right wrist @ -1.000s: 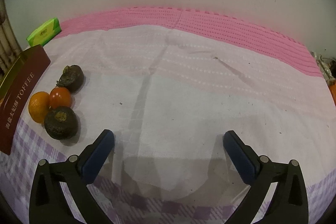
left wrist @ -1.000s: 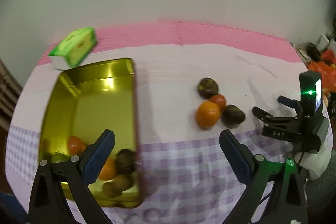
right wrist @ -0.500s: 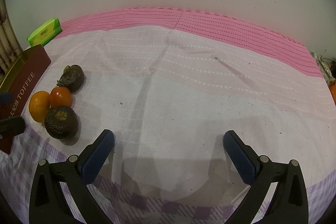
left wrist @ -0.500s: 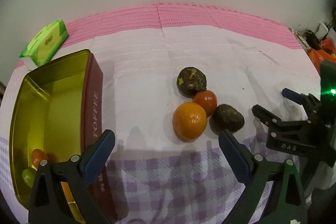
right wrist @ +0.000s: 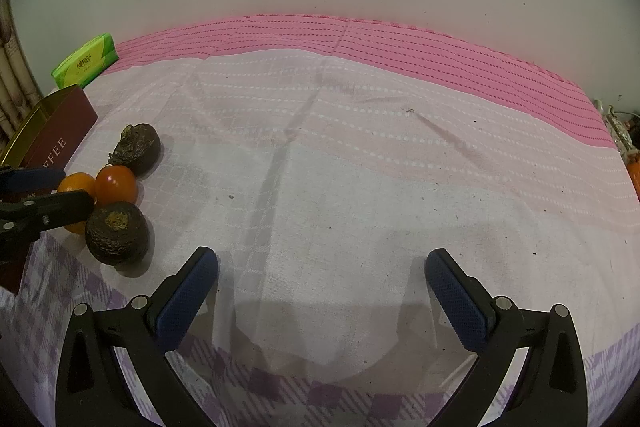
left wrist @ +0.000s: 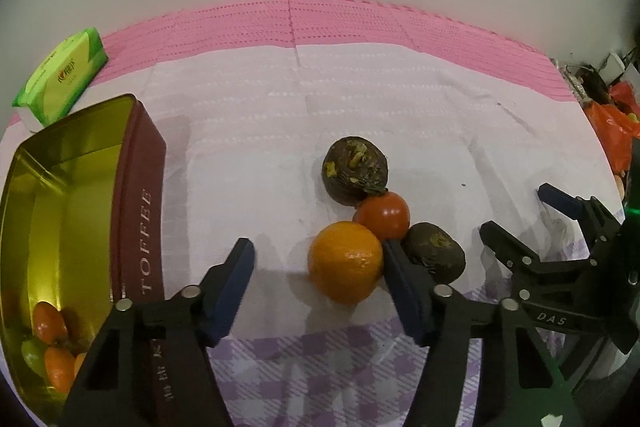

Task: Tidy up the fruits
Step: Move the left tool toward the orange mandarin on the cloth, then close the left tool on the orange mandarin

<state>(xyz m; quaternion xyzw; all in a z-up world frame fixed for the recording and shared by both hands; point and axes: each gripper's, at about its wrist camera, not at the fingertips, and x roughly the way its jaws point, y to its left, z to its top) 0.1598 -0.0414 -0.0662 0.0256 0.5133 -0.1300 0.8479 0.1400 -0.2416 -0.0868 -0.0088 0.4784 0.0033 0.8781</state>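
The cloth-covered table fills both views, white in the middle, pink along the far edge, purple check near the bottom. At the left of the left wrist view stands the maroon tin with a gold inside; its side reads "TOFFEE", and its lower end is cut off by the frame and the gripper arm. The fruit inside, orange and green pieces, are partly hidden and hard to tell apart. At the upper left lies a green packet; its print is too small to read.

The left gripper is closing, the orange between its jaws: the right pad touches it, the left pad stands clear. The orange is round, glossy and dimpled, at frame centre, touching a red tomato and flanked by two dark wrinkled fruits.

The right gripper stands wide over bare cloth; its black body reads "DAS" in the left view.
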